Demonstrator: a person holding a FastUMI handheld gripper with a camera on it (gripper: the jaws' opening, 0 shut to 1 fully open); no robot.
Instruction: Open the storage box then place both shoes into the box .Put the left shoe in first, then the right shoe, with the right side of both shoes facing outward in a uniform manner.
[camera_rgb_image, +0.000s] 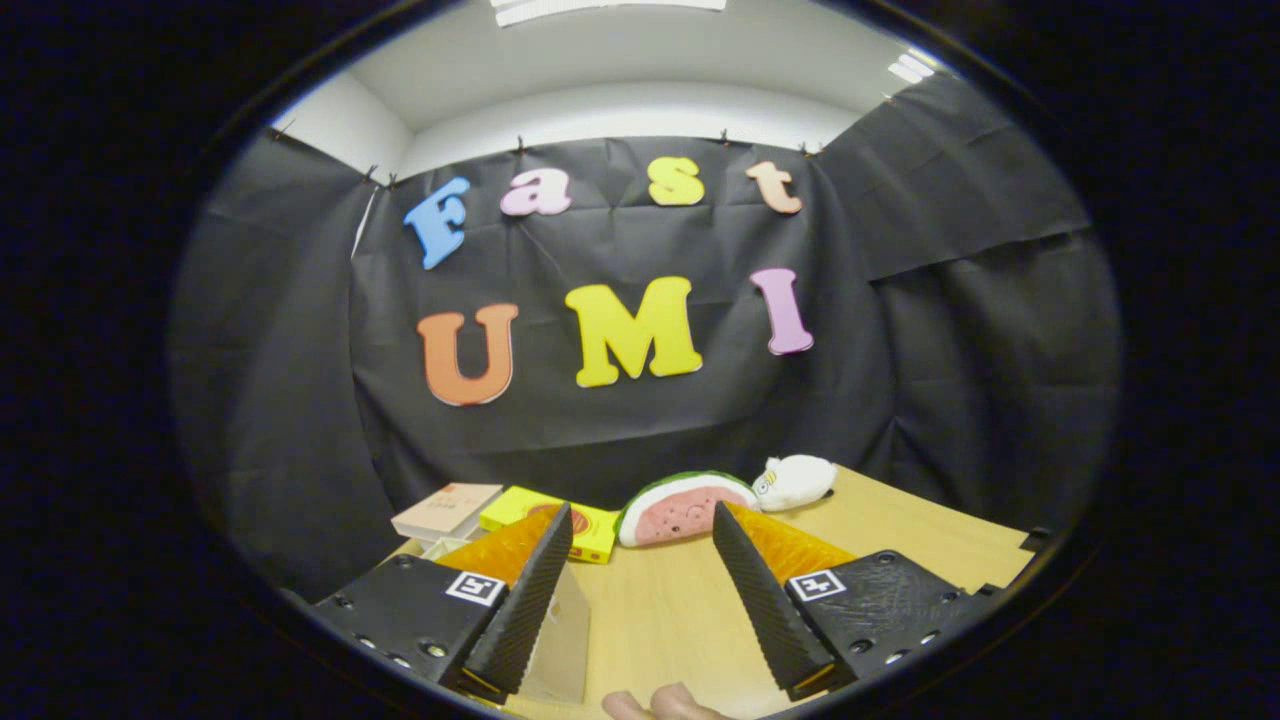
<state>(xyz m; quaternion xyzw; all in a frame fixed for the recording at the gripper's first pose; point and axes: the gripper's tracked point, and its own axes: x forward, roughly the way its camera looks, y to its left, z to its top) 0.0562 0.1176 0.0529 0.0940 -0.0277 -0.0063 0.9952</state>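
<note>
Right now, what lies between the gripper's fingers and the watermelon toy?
Bare wooden table, seen in the gripper view. The open gripper holds nothing, and the watermelon toy lies just beyond its fingertips.

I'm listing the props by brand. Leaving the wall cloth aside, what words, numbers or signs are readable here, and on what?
No text can be read.
Tan box: faint print on top, too blurred.
Yellow box: a reddish round mark, no legible words.
Gripper: fingers open over the table, holding nothing; square black-and-white pattern tags behind them, not words.
Watermelon plush, white plush: no writing visible.
</note>
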